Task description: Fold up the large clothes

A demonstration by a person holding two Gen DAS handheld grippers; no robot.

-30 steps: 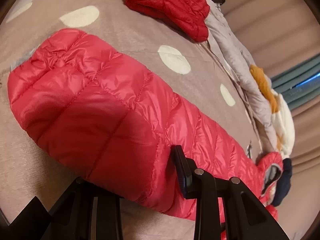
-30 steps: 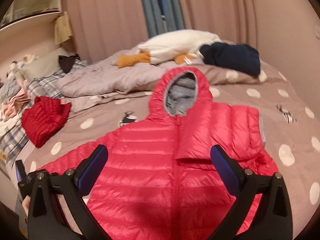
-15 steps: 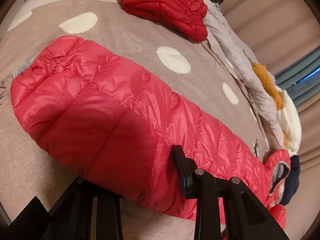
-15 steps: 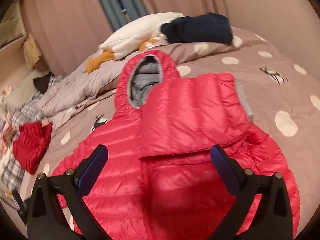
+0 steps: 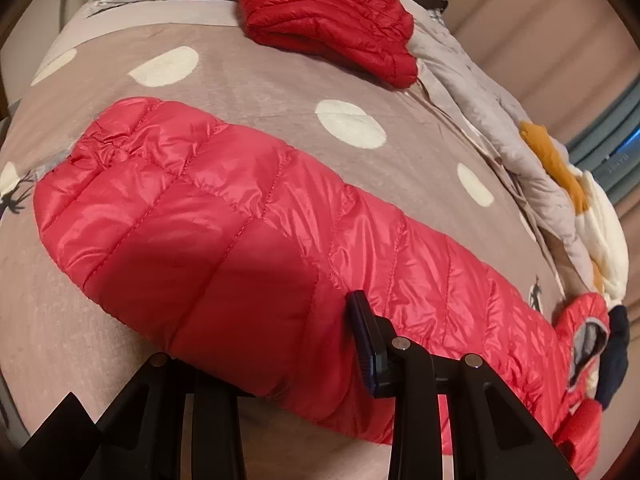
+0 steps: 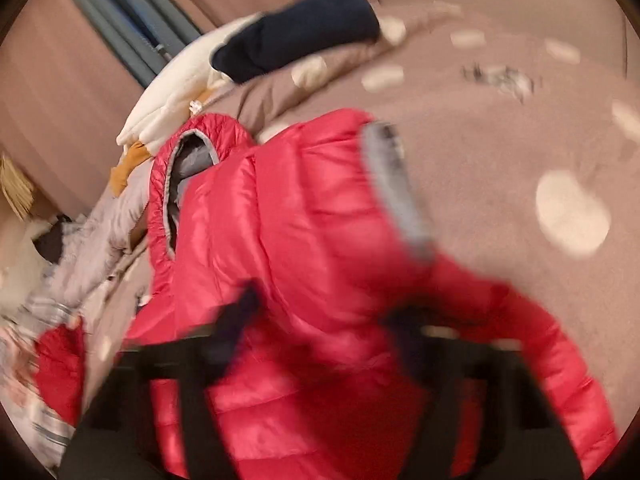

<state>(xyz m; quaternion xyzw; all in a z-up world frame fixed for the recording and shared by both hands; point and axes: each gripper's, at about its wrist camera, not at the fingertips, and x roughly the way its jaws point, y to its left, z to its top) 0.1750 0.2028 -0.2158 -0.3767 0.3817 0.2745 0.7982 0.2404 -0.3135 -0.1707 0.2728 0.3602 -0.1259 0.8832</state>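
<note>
A red hooded puffer jacket lies on the bed. Its left sleeve [image 5: 224, 216] stretches out flat in the left wrist view, cuff at the far left. My left gripper [image 5: 264, 352] stands over the sleeve's near edge with the jaws apart; the left finger is hidden under the fabric, so a grip cannot be read. In the blurred right wrist view the right sleeve [image 6: 320, 208] lies folded across the jacket's chest, grey cuff up, hood [image 6: 180, 168] to the left. My right gripper [image 6: 324, 320] hovers open just above the jacket front.
The bedspread [image 5: 260, 92] is taupe with white dots. A folded dark red jacket [image 5: 332, 12] lies beyond the sleeve. A grey quilt [image 5: 492, 120], a white and orange plush [image 6: 172, 100] and a navy garment [image 6: 296, 36] lie near the hood. Curtains stand behind.
The right gripper has swung down and to the right, closer over the jacket, blurring its view. The left gripper has shifted slightly, keeping its place at the sleeve.
</note>
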